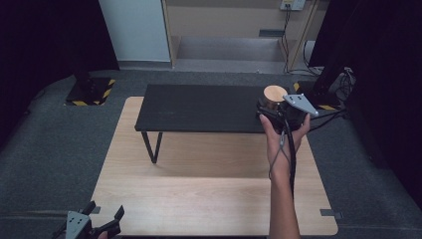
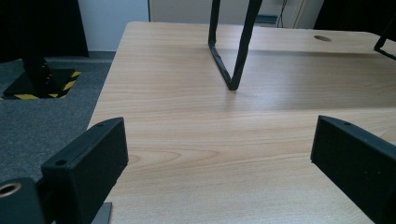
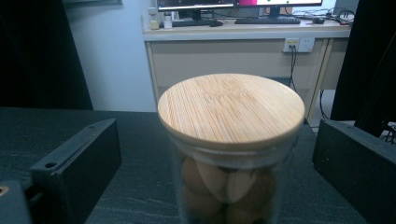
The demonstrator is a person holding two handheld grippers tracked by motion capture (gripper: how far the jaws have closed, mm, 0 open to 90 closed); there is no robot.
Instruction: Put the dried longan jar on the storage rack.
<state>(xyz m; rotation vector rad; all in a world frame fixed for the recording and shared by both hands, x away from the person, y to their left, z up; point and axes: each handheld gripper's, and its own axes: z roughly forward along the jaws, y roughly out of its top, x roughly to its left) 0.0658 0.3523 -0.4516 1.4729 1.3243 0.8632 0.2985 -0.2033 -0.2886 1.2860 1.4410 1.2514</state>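
A glass jar (image 1: 274,94) with a round bamboo lid stands at the right end of a low black bench (image 1: 199,107) set on the wooden table (image 1: 199,189). My right gripper (image 1: 268,110) is at the jar, held by a hand from the near side. In the right gripper view the jar (image 3: 231,109), holding light brown oval pieces, stands between the open jaws of this gripper (image 3: 215,135), with a gap on each side. My left gripper (image 1: 105,209) hovers open at the table's near left corner, nothing between its jaws (image 2: 218,135).
The bench's black wire leg (image 2: 231,60) stands on the table (image 2: 187,98) ahead of the left gripper. A stand base with yellow-black tape (image 1: 89,92) sits on the grey carpet at far left. Cables and another base (image 1: 333,94) lie at far right.
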